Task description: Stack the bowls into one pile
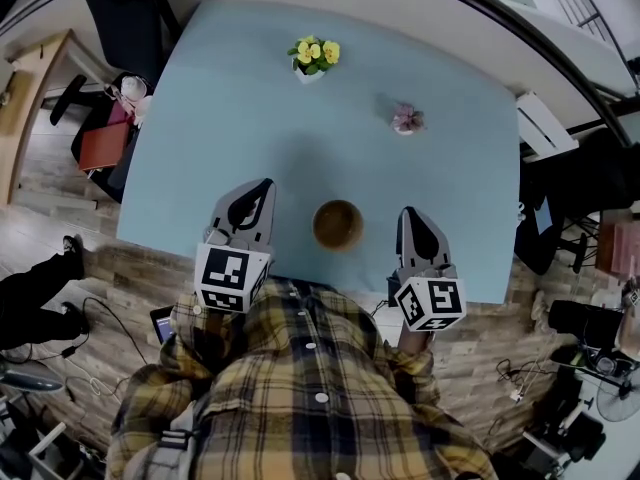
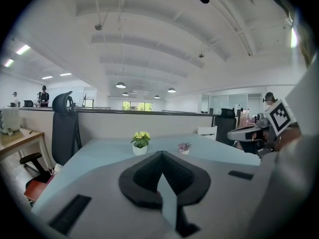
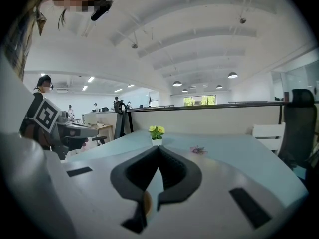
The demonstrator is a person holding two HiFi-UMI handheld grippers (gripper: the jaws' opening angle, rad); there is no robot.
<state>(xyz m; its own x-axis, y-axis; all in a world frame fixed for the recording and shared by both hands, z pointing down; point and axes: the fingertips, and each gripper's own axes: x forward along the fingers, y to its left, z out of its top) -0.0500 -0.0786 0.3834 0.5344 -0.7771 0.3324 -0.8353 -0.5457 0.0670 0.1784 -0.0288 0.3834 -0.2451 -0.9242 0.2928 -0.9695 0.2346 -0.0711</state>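
- When you look down in the head view, the brown bowl (image 1: 338,224) sits in the lower middle of the picture, near the close edge of the blue table (image 1: 250,118). It may be one bowl or a few already piled up; I cannot tell.
- The left gripper (image 1: 258,196) is just left of the bowl and the right gripper (image 1: 412,223) is just right of it. Neither one touches it.
- A yellow flower pot (image 1: 315,56) is at the upper middle and a pink flower pot (image 1: 407,120) is at the upper right, both well apart from the bowl.
- The left gripper view shows its jaws pressed tight together, holding nothing. No bowl shows here, only the two flower pots farther up the table.
- The right gripper view shows its jaws closed tight and empty too. A small brown spot peeks through the gap low in the picture; it may be the bowl.
- I think the bowl is light, hard and smooth, so it could slip.
- A good place to grab looks like the rim, with one jaw inside and one outside. The jaws would have to open first.
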